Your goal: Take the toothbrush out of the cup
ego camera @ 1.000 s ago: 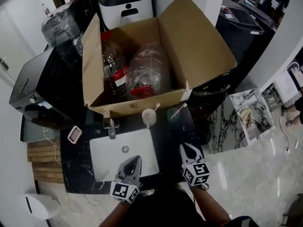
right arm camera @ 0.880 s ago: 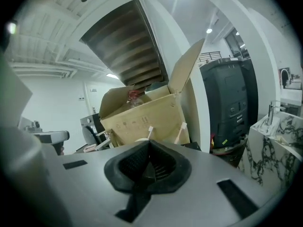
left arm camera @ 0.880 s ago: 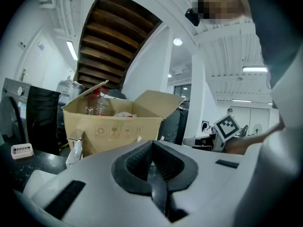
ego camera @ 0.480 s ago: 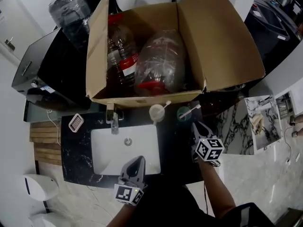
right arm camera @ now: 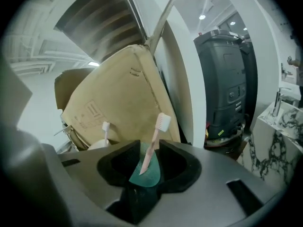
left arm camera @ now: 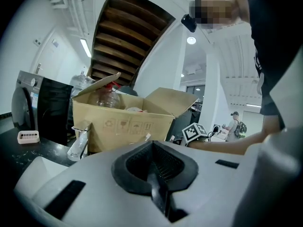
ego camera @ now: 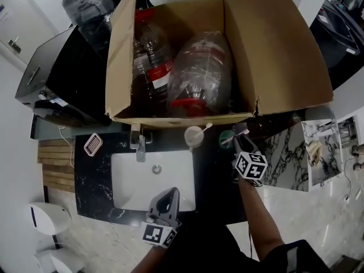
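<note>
**Counter with a sink, a box at the back and two cups between them**

The sink (ego camera: 142, 181) is set into the counter (ego camera: 91, 181) left of its middle and reaches toward the front edge. The faucet (ego camera: 140, 147) stands at the sink's back rim. A small grid tray (ego camera: 92, 144) lies left of the faucet, near the counter's left edge. Behind the faucet, along the back edge, stands the open cardboard box (ego camera: 122, 73), with two bottles (ego camera: 151, 56) side by side in it. Just before the box's front wall, right of the faucet, stand the left cup (ego camera: 193, 135) and the right cup (ego camera: 226, 138), near each other. A toothbrush (right arm camera: 155, 138) leans in the right cup, and a second toothbrush (ego camera: 205, 127) leans in the left cup.
</note>
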The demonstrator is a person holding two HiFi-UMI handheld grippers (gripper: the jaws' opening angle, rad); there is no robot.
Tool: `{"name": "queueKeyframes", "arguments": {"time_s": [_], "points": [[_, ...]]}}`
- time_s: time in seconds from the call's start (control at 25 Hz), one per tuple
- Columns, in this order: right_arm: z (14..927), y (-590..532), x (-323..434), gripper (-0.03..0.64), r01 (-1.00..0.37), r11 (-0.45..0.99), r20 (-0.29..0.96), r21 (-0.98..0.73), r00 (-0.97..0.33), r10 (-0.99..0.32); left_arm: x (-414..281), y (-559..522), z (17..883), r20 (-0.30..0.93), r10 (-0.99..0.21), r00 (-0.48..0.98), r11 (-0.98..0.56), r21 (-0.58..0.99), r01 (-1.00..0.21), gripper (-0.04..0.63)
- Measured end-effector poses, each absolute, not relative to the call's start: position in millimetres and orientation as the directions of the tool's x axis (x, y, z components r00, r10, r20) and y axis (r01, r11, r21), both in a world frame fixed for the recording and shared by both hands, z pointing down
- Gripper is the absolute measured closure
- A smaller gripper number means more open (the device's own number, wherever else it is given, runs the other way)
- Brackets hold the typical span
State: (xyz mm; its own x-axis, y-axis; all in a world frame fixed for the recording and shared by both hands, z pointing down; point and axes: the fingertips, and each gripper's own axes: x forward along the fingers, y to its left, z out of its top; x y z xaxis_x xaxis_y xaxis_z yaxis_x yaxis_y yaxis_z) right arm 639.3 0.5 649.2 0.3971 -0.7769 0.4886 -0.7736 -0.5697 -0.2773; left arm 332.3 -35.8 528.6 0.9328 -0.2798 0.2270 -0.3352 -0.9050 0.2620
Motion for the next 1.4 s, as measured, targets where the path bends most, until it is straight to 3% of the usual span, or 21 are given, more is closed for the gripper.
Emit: {"name": "queueKeyframes", "arguments": {"time_s": [0.2,0.32,0.48,0.84,1.16,1.4], "points": [[656.4,-4.2,651.8,0.483,-0.741,-0.602,0.498,-0.297,0.417,-0.760,325.7,-37.1,535.7,0.248,-0.308,0.919,-0.891,0.264,-0.370,0.571],[652.8,-8.6,652.3,0.547,-0.753,-0.588,0.478,-0.295,0.417,-0.773,322.9,-37.6,535.6,0.248,-0.325,0.913,-0.884,0.262,-0.386,0.571],[641.8,-15.0,647.2,0.584,-0.777,-0.558,0.435,-0.291,0.412,-0.801,319.1,-39.5,536.3,0.251,-0.353,0.901,-0.874,0.256,-0.413,0.571],[584.6,-23.2,625.6,0.588,-0.863,-0.469,0.320,-0.186,0.398,-0.859,289.3,-47.2,529.5,0.229,-0.456,0.860,-0.829,0.244,-0.504,0.571],[508.0,-8.8,569.0,0.588,-0.866,-0.441,0.190,-0.238,0.403,-0.895,228.0,-63.8,514.4,0.172,-0.513,0.841,-0.806,0.240,-0.541,0.571],[489.0,-25.5,471.1,0.588,-0.901,-0.372,0.188,-0.225,0.335,-0.923,147.2,-75.1,497.9,0.104,-0.552,0.827,-0.780,0.286,-0.557,0.571]]}}
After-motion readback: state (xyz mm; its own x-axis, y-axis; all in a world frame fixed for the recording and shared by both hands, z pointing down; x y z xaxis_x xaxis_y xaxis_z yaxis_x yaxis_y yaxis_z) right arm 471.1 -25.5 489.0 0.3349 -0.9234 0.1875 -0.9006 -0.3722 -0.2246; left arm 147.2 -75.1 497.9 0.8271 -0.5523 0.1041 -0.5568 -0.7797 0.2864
